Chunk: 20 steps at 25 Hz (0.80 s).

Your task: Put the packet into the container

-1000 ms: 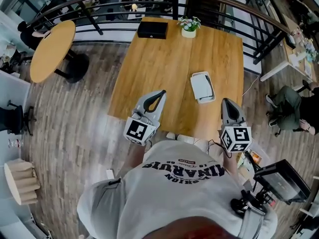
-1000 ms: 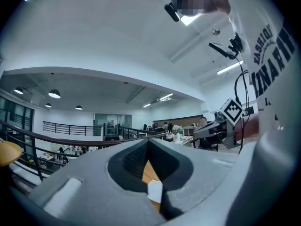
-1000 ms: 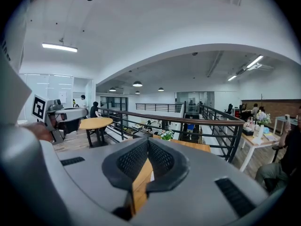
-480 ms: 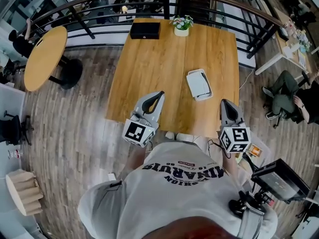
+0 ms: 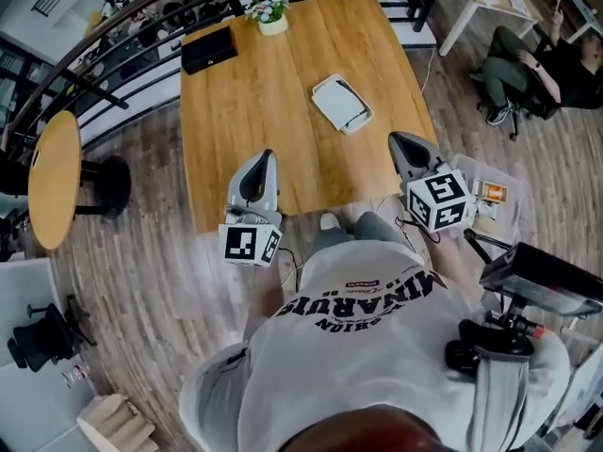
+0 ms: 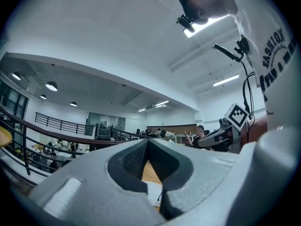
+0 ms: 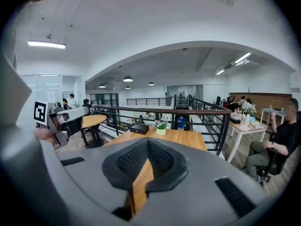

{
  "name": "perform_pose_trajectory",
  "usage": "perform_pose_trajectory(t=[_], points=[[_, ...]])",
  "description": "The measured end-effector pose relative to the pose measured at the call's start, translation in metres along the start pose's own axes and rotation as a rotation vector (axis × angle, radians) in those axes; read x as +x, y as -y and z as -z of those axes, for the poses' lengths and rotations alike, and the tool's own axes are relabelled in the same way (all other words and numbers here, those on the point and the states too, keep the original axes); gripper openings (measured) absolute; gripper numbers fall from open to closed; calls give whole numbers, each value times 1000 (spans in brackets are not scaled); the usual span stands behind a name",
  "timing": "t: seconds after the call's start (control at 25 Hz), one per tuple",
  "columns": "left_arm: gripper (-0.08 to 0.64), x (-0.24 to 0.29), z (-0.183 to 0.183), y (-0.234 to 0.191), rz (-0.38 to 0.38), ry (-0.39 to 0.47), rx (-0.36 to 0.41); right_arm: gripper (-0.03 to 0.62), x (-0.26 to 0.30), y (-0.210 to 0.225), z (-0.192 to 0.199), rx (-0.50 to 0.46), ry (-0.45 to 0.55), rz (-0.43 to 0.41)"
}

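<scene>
Jaws of my left gripper (image 5: 263,158) and right gripper (image 5: 397,140) are pressed together on nothing, both over the table's (image 5: 236,111) near edge, with bare wood open ahead up to the white container (image 5: 342,104) lying by the right edge, well apart from me.

The person's T-shirt (image 5: 377,356) carries dark curved lettering, upside down from the head view: a small line reading "FASHION", also caught in part in the left gripper view, and a bigger line under it that looks like "MINARUIS", though I'm not sure of every letter. A little red tag (image 5: 355,283) between the lines is too small to read. The cubes on the left gripper (image 5: 263,156) and right gripper (image 5: 398,141) show only black-and-white square code patterns, no letters
</scene>
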<state>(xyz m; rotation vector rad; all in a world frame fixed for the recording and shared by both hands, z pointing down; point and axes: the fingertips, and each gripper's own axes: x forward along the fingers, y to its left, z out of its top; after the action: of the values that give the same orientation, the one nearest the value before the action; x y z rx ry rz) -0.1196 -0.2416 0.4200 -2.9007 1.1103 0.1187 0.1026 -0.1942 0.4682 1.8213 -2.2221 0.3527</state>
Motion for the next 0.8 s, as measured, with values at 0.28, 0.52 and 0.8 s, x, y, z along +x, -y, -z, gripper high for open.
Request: perform_pose_trajectory(t=[0.28,0.52,0.8], points=[[0,-85,12,62,-30,-55,-2,8,-72,-25,39,-15,23,-26],[0,-177,16,163,-57,-81,9,8,-174,-56,80,-65,71,-73],[0,-300,23,243,-132,-92,-88,8,-280,-115,133,-70,94,-59]])
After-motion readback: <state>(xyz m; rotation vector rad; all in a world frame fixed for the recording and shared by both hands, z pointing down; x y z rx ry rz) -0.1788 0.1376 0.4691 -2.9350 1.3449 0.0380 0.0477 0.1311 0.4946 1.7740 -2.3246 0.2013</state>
